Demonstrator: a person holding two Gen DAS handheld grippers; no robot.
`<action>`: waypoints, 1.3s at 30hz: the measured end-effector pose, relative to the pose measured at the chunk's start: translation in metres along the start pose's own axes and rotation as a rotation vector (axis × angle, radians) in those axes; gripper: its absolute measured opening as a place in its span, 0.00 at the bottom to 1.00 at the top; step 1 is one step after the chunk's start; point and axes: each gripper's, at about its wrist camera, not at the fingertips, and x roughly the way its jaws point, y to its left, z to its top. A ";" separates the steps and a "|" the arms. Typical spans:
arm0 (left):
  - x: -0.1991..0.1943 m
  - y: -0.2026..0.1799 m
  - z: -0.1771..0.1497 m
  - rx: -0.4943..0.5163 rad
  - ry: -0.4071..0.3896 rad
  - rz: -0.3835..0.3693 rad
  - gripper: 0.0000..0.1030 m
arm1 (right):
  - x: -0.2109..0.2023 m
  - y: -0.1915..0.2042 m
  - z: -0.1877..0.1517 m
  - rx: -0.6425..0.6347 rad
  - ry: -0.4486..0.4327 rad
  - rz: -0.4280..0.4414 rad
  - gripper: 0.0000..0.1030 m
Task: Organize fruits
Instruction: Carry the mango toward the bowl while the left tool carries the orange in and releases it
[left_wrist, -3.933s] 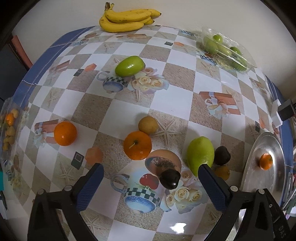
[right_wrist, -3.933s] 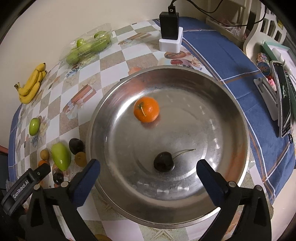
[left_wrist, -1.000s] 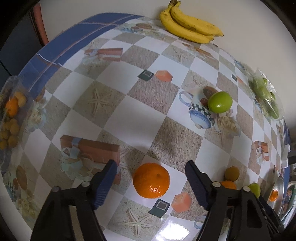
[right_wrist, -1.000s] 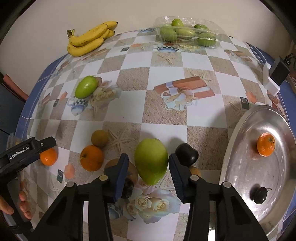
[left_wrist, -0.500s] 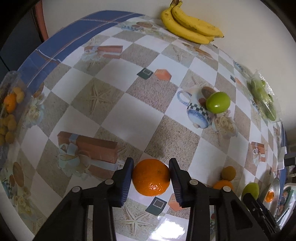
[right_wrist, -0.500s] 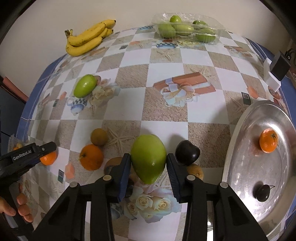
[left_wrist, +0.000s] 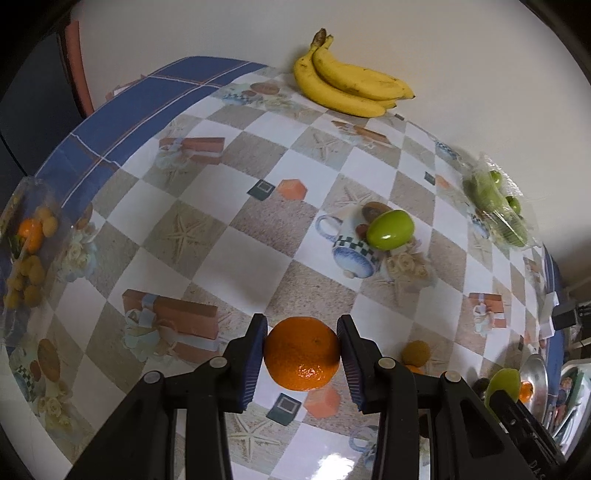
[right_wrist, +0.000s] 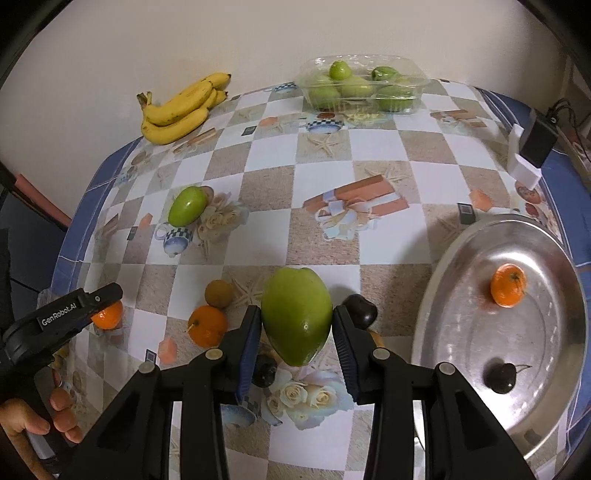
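Observation:
In the left wrist view my left gripper (left_wrist: 301, 360) is shut on an orange (left_wrist: 301, 357), lifted slightly above the patterned tablecloth. The right wrist view shows my right gripper (right_wrist: 296, 326) shut on a large green mango (right_wrist: 297, 315), also raised off the cloth. The left gripper (right_wrist: 83, 308) with its orange (right_wrist: 108, 315) appears there at the far left. A steel bowl (right_wrist: 461, 398) at the right holds a small orange (right_wrist: 508, 284) and a dark cherry (right_wrist: 499, 376). Loose on the cloth lie another orange (right_wrist: 207, 325), a brown round fruit (right_wrist: 219, 293), a dark plum (right_wrist: 360, 310) and a green fruit (right_wrist: 187, 205).
Bananas (right_wrist: 181, 109) lie at the back against the wall. A clear box of green fruits (right_wrist: 360, 88) stands at the back right, a charger block (right_wrist: 532, 147) at the right edge. A bag of small yellow fruits (left_wrist: 26, 251) rests at the table's left edge. A hand (right_wrist: 40, 417) holds the left gripper.
The left gripper closed on the orange and lifted it. The right gripper tightened on the green mango and raised it off the cloth.

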 end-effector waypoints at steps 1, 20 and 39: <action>0.000 -0.003 0.000 0.004 -0.001 -0.001 0.40 | -0.001 -0.001 0.000 0.003 0.000 -0.001 0.40; -0.003 -0.094 -0.032 0.147 0.039 -0.114 0.40 | -0.019 -0.086 -0.006 0.229 0.008 -0.072 0.40; -0.014 -0.215 -0.102 0.430 0.107 -0.308 0.40 | -0.051 -0.186 -0.026 0.470 -0.033 -0.178 0.40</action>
